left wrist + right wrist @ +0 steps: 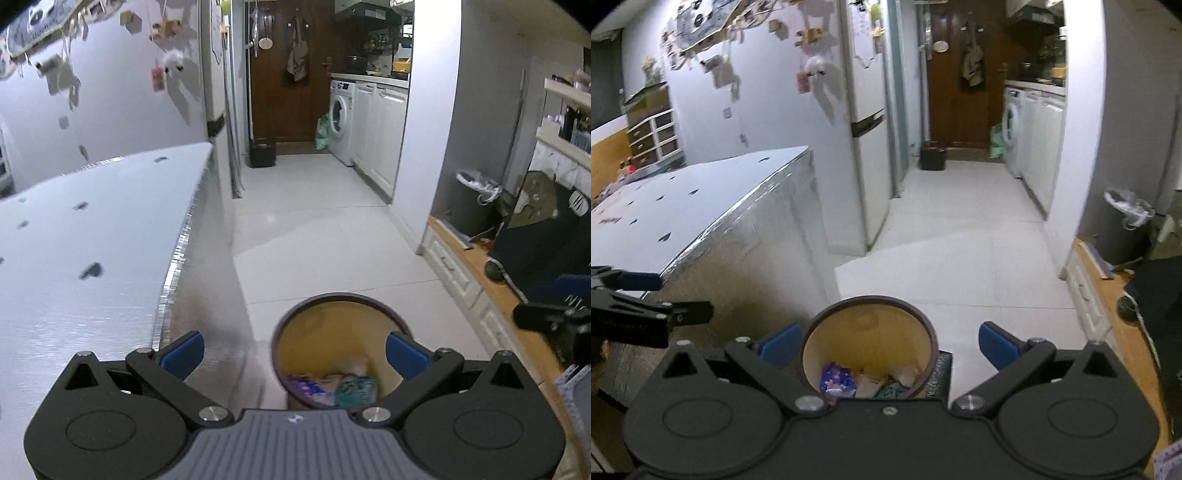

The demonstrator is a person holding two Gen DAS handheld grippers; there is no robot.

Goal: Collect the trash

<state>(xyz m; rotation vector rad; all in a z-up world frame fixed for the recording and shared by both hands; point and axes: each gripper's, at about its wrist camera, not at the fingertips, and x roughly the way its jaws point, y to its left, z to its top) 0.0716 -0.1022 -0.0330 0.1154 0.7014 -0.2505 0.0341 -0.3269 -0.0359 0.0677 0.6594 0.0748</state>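
Note:
A round bin (pixel 341 308) with a dark rim and yellow inside stands on the floor below both grippers. It also shows in the right wrist view (pixel 870 306). Crumpled wrappers (pixel 332 387), purple, white and teal, lie at its bottom; they also show in the right wrist view (pixel 838 380). My left gripper (pixel 295 354) is open and empty above the bin, at the table's edge. My right gripper (pixel 888 345) is open and empty above the bin. The left gripper (pixel 639 299) shows at the left of the right wrist view.
A silver foil-covered table (pixel 92 240) stands to the left, also seen in the right wrist view (pixel 701 199). White tiled floor (pixel 314 206) leads to a kitchen with a washing machine (pixel 341 118). A second dark bin (pixel 476 203) with a bag stands at the right by a wooden ledge (pixel 491 269).

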